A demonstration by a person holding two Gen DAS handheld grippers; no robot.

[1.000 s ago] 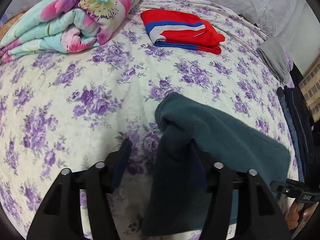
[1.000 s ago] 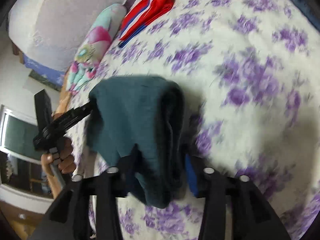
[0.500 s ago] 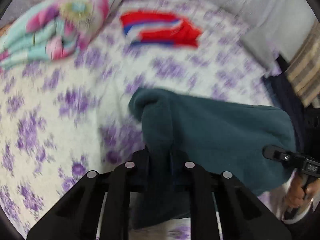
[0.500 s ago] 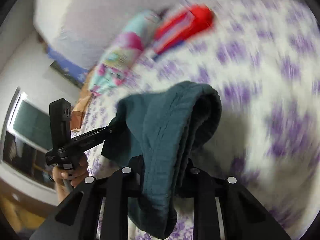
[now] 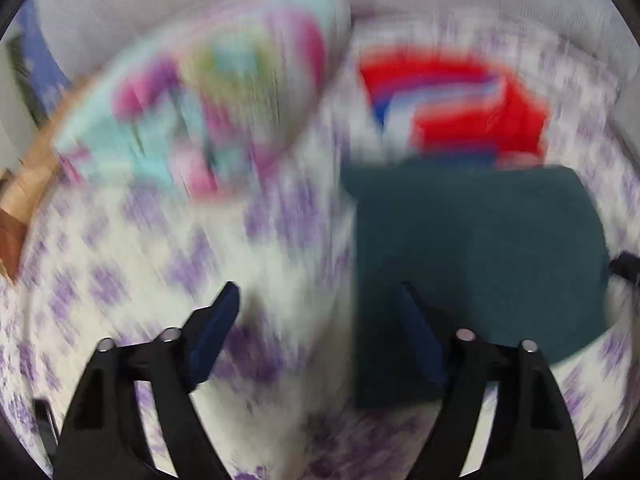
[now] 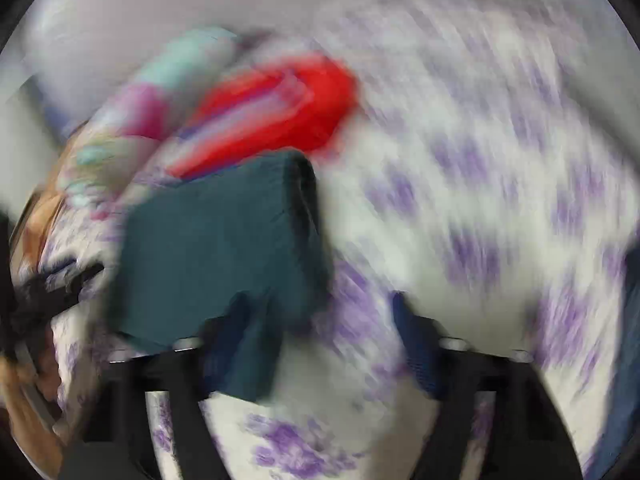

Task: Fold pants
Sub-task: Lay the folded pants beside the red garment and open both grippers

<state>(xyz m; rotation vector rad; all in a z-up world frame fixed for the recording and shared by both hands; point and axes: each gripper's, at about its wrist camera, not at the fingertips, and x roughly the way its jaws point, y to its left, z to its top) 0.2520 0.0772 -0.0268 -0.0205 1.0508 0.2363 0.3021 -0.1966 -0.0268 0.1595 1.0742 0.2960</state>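
Both views are motion-blurred. The left hand-held gripper (image 5: 316,300) has its jaws spread wide with nothing between them; bare floral bedspread (image 5: 132,264) fills the gap. The folded teal pants (image 5: 480,248) lie on the bed ahead and to the right of this hand-held gripper, their straight left edge running just inside its right finger (image 5: 420,340), which overlaps the fabric in view; contact cannot be confirmed. The far edge of the pants lies just short of a folded red, white and blue garment (image 5: 460,108). A folded floral quilt (image 5: 224,92) sits ahead and to the left, well apart from the pants, with open bedspread between. The right hand-held gripper (image 6: 320,316) is likewise wide open and grips nothing. In its view the pants (image 6: 216,248) lie ahead and to the left, a lower corner draped over its left finger (image 6: 236,320). Open bedspread (image 6: 500,200) extends ahead and to the right of its right finger (image 6: 416,344).
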